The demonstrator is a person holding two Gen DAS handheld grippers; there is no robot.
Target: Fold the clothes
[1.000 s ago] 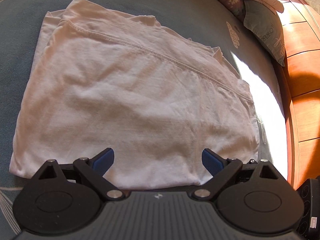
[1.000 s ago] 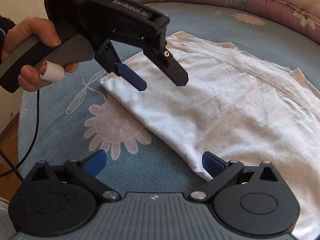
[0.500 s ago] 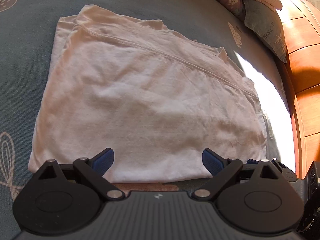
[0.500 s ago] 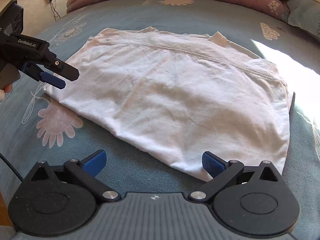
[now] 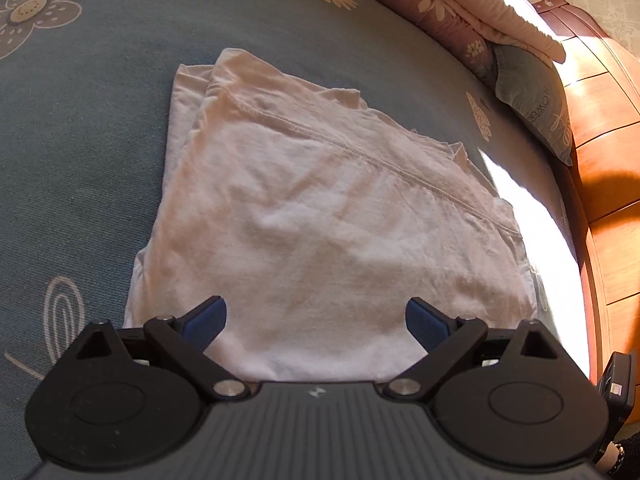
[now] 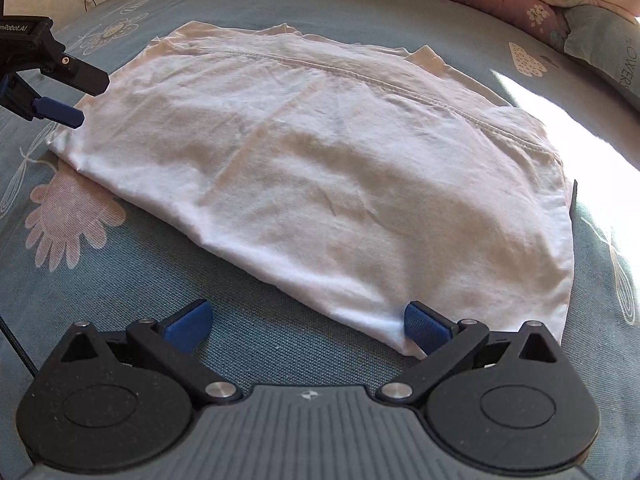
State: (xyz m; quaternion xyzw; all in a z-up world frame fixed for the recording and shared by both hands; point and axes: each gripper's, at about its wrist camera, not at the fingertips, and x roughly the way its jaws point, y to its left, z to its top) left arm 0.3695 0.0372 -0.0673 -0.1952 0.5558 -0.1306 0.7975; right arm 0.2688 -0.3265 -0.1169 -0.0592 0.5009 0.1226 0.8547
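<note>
right gripper [image 6: 307, 326]: fingers spread, empty, at near hem corner.
left gripper [image 5: 316, 322]: fingers spread, empty, over near edge.
white garment [image 6: 320, 168]: folded flat on blue bedspread [image 6: 248, 344].
handling: judged light, limp, layers may slip; pinch all layers at corners.

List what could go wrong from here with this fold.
1. The folded white cotton garment lies in several layers, with under-layers peeking out at its far corner. A pinch may catch only the top layer and undo the stack.
2. The open right gripper has only one blue pad over the near edge; shutting here might miss the cloth.
3. The open left gripper hovers at the opposite corner; uneven lifting could skew the fold on the blue floral bedsheet.
</note>
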